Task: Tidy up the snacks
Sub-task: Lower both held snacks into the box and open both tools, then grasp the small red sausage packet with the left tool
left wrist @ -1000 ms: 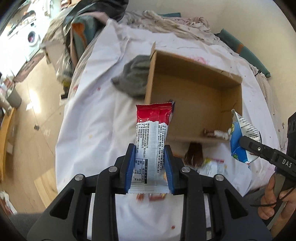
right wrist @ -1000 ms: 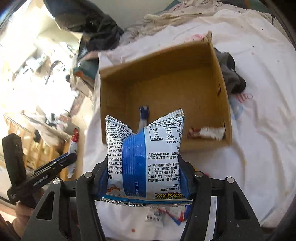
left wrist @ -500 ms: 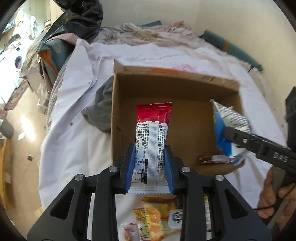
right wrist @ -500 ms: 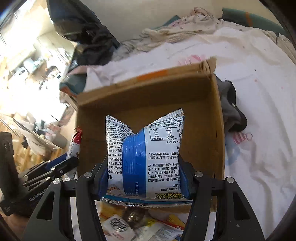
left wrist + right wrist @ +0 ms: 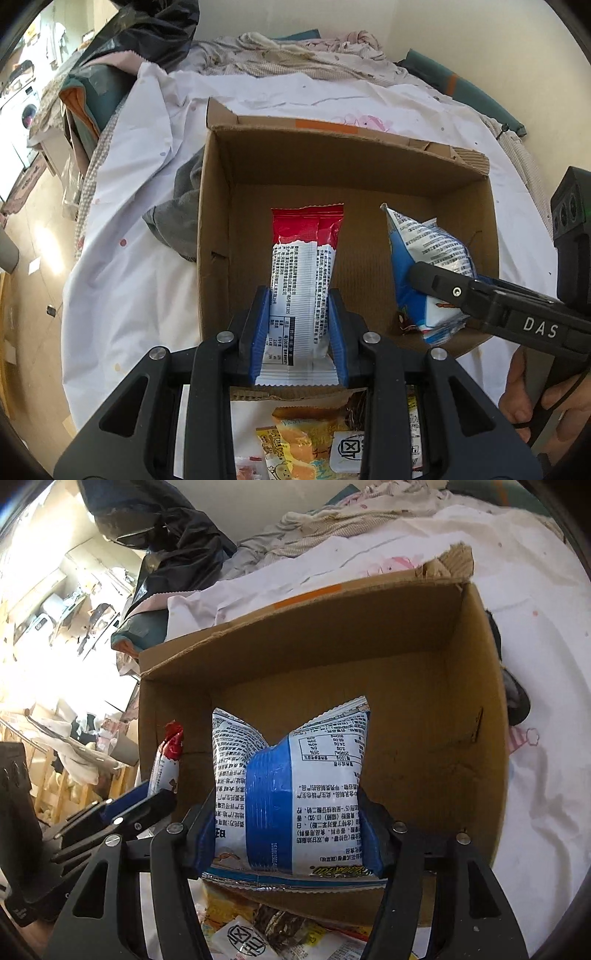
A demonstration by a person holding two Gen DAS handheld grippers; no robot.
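Jaws of both grippers (image 5: 298,317) (image 5: 291,834) clamp snack packets (image 5: 303,266) (image 5: 295,794) over cardboard box (image 5: 332,166)

1. A white sheet (image 5: 122,280), dotted with small coloured stains, covers the surface.
2. A grey cloth (image 5: 177,221) lies crumpled on that sheet.
3. A heap of rumpled pale bedding (image 5: 295,55) is piled along the far edge, near the cream wall (image 5: 461,33).
4. A black plastic bag (image 5: 177,542) slumps over a teal and orange bundle (image 5: 92,96) at the far left corner.
5. A white washing machine (image 5: 26,110) stands on the floor at the far left.
6. A teal cushion (image 5: 476,96) with an orange band lies against the wall on the right.
7. A pink printed figure (image 5: 524,738) shows on the sheet.
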